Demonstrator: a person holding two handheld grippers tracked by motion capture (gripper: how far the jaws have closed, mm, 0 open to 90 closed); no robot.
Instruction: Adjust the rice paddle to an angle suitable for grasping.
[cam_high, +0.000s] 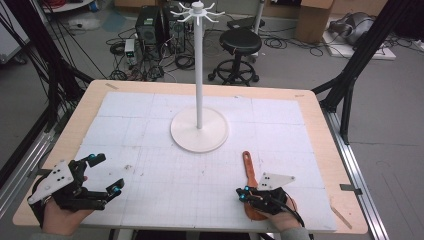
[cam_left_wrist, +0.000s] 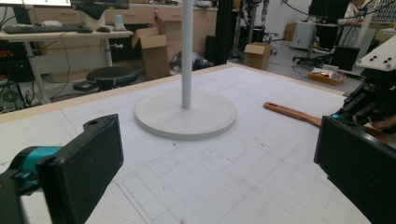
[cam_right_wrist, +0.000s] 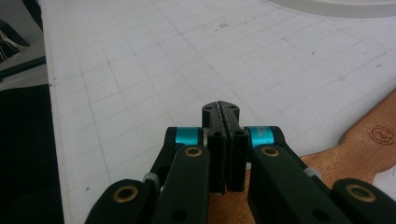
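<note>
Right gripper (cam_high: 243, 194) jaws pressed together, empty, hovering over wide end of wooden spatula (cam_high: 248, 167). Left gripper (cam_high: 105, 173) spread wide, empty. Spatula flat on mat (cam_high: 165, 175), handle toward stand (cam_high: 199, 131). Light, stiff, smooth; grip narrow handle. Round stamp on blade, unreadable.

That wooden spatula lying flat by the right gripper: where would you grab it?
Probably the narrow handle of the wooden spatula, coming straight down from above, jaws either side. It lies flat, its handle pointing toward the white stand, bare mat beside it. The right gripper hovers over the wide blade, jaws together.
</note>
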